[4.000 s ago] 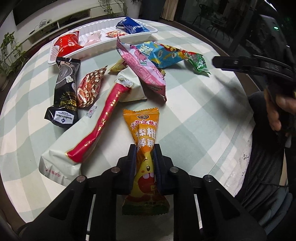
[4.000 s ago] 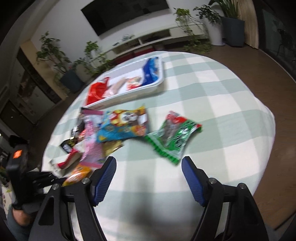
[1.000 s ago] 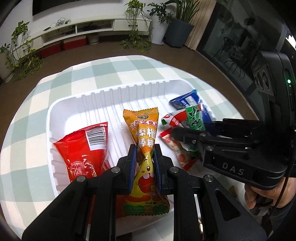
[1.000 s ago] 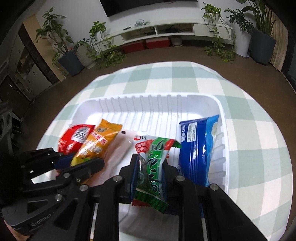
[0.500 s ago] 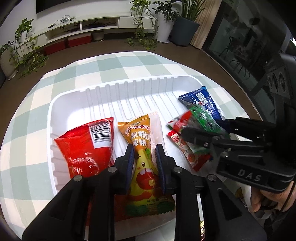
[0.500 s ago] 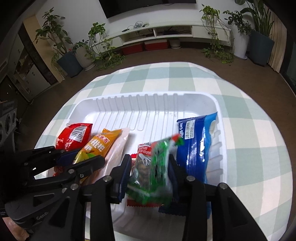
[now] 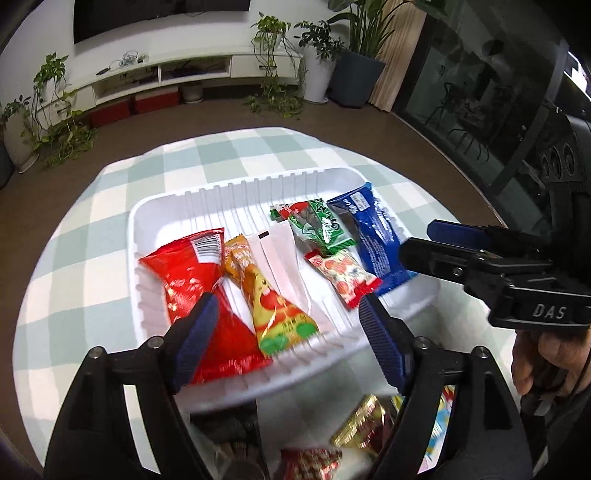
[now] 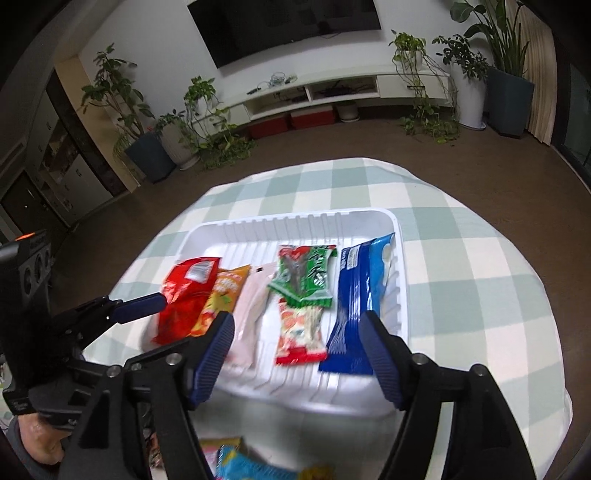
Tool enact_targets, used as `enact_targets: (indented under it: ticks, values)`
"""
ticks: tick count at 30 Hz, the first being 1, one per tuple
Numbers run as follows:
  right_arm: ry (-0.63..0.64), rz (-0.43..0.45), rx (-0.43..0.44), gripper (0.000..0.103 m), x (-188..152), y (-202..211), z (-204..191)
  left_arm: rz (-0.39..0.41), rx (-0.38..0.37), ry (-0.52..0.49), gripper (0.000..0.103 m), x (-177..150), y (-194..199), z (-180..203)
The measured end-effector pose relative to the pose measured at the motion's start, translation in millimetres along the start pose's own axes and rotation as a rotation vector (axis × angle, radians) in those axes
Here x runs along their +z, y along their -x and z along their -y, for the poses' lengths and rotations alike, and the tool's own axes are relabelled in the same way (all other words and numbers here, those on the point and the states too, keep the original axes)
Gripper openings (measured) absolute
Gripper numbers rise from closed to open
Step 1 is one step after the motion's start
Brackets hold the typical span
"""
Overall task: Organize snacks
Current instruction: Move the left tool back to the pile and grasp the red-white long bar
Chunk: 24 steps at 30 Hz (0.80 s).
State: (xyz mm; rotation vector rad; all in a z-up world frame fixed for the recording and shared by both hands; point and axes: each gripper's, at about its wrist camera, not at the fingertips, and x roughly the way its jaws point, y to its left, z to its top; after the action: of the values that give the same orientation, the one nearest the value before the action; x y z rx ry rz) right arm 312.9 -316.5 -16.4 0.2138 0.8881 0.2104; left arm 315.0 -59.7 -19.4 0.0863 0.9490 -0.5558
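Snacks in crinkly foil and plastic wrappers lie side by side in the ribbed white plastic tray point(image 7: 177, 206): a glossy red packet point(image 7: 192, 273), an orange cone-shaped sweet bag point(image 7: 269, 295), a pale pink pouch point(image 8: 251, 306), a green seaweed packet point(image 8: 306, 277) overlapping a red-and-white one point(image 7: 343, 275), and a long blue wrapper point(image 8: 354, 295). The left gripper point(image 7: 288, 332) hangs over the tray's near rim, jaws wide, holding nothing; the right gripper point(image 8: 299, 350) likewise (both pads ridged blue). The tray sits on a green-and-white checked tablecloth point(image 8: 461, 266); beyond it are potted plants point(image 8: 509, 66) and a wall television point(image 8: 284, 26).
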Motion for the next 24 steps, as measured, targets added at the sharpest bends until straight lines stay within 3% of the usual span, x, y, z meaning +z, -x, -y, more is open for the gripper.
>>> enact_targets:
  ticks: [2, 5, 9, 13, 18, 24]
  values:
    - [0.009, 0.01, 0.022, 0.078, -8, 13, -5, 0.018, 0.003, -0.009, 0.093, -8, 17, 3]
    - [0.026, 0.025, 0.053, 0.08, -23, 33, -14, 0.037, 0.011, -0.032, 0.099, -23, 39, 8]
    - [0.026, 0.031, 0.104, 0.081, -49, 55, -22, 0.031, -0.025, -0.09, 0.099, -53, 68, 17]
    - [0.027, 0.052, 0.155, 0.081, -87, 80, -28, -0.039, -0.031, -0.219, 0.099, -98, 89, 33]
    - [-0.026, 0.054, 0.194, 0.08, -130, 94, -25, -0.128, -0.037, -0.325, 0.099, -145, 89, 45]
    - [-0.069, 0.022, 0.201, 0.077, -166, 96, -20, -0.203, 0.01, -0.4, 0.098, -169, 72, 55]
